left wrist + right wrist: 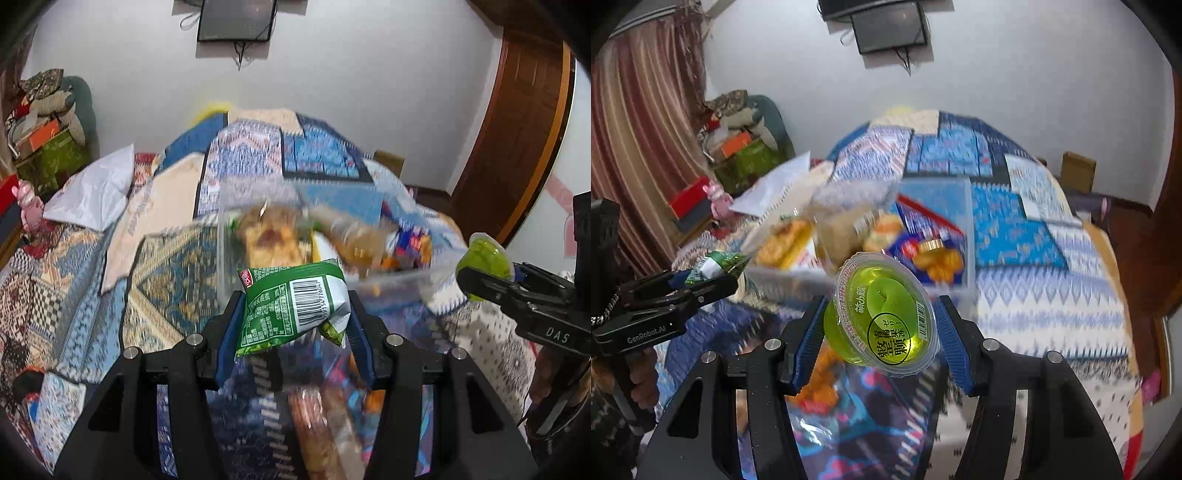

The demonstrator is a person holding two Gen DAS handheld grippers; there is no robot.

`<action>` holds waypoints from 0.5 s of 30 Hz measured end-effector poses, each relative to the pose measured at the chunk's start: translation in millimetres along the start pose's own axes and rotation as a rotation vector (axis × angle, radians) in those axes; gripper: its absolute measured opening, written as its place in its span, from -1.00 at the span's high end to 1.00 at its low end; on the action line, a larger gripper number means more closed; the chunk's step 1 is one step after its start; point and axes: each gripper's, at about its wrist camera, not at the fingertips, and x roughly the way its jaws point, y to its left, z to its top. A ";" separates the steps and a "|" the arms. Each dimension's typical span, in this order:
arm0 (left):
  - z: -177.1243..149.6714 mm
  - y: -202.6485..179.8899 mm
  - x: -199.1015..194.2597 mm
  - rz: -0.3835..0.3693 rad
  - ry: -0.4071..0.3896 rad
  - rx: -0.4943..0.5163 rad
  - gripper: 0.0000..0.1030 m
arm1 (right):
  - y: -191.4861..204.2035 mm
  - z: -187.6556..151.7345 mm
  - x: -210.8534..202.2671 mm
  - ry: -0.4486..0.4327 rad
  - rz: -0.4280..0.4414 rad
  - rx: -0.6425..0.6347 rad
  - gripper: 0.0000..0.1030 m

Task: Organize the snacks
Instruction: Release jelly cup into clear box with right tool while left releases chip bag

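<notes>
Overhead, a dark flat screen [889, 26] hangs on the white wall [1015, 66] with a cable dangling under it, and striped reddish curtains [635, 129] fall down the room's left side in the right wrist view. Below the wall a bed fills most of both views, covered by a patchwork quilt [1027, 236] in blue, white and tan blocks. A heap of clothes and boxes [44, 122] sits in the far left corner, a white plastic bag [96, 192] lies on the quilt near it, and a brown wooden door [517, 147] stands at the right edge of the left wrist view. On the quilt rests a clear plastic bin [966, 206], blurred, already holding several mixed snack packs in orange, blue and tan. The left gripper [293, 314] pinches a green snack packet [291, 306] between its blue pads, barcode facing the camera, held up in the air just in front of the bin. The right gripper [881, 328] clamps a green jelly cup [884, 314], tilted so its printed lid faces the lens, also raised just short of the bin. More wrapped snacks [827, 398] lie blurred on the quilt beneath both grippers.
</notes>
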 end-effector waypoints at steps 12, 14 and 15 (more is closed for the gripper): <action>58.5 0.2 27.4 -0.004 -0.059 0.007 -0.01 | 11.4 53.5 25.3 -0.071 0.022 -0.016 -0.08; 65.2 1.1 40.1 -0.005 -0.048 0.003 -0.01 | 11.1 59.7 36.8 -0.064 0.017 -0.015 -0.08; 67.5 1.6 45.6 -0.005 -0.043 0.003 -0.01 | 10.6 62.2 42.5 -0.058 0.017 -0.012 -0.08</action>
